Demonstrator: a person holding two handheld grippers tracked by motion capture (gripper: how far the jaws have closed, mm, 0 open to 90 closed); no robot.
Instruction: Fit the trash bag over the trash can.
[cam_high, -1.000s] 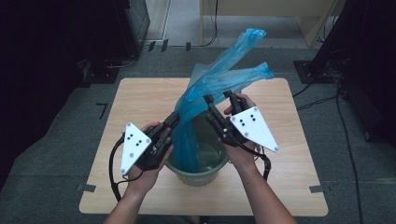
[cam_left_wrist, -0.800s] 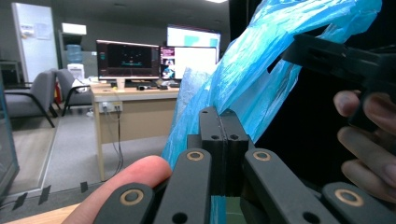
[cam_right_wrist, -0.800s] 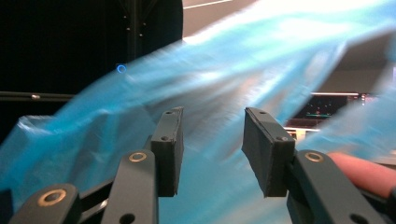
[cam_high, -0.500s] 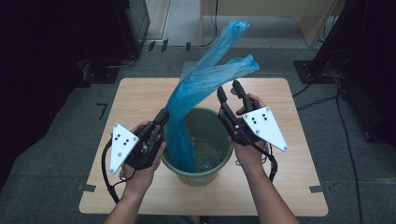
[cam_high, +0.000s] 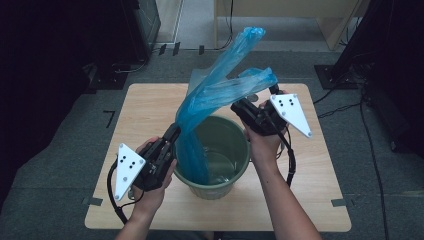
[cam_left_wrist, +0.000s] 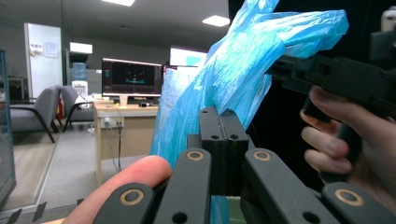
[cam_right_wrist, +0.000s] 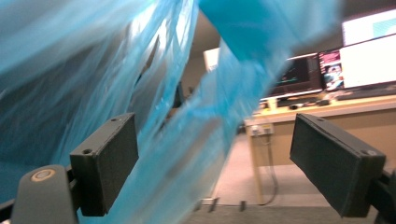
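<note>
A green bucket stands in the middle of the wooden table. A blue plastic bag rises out of it, its top flaring up and to the right. My left gripper is at the bucket's left rim, shut on the bag's edge; in the left gripper view its jaws press together with blue film pinched between them. My right gripper is behind the bucket's right rim. Its jaws have just been opening and now stand wide apart, with the bag hanging loosely between the pads.
The bucket takes up the table's centre, with bare wood on either side and towards the back. Dark cabinets stand at the back left and right, and cables run over the grey floor. A desk with monitors and chairs stands farther off.
My right gripper's jaws opened wide and it shifted right and slightly away, releasing the bag's upper edge. The bag's top has swung rightwards. My left gripper stayed shut on the bag.
</note>
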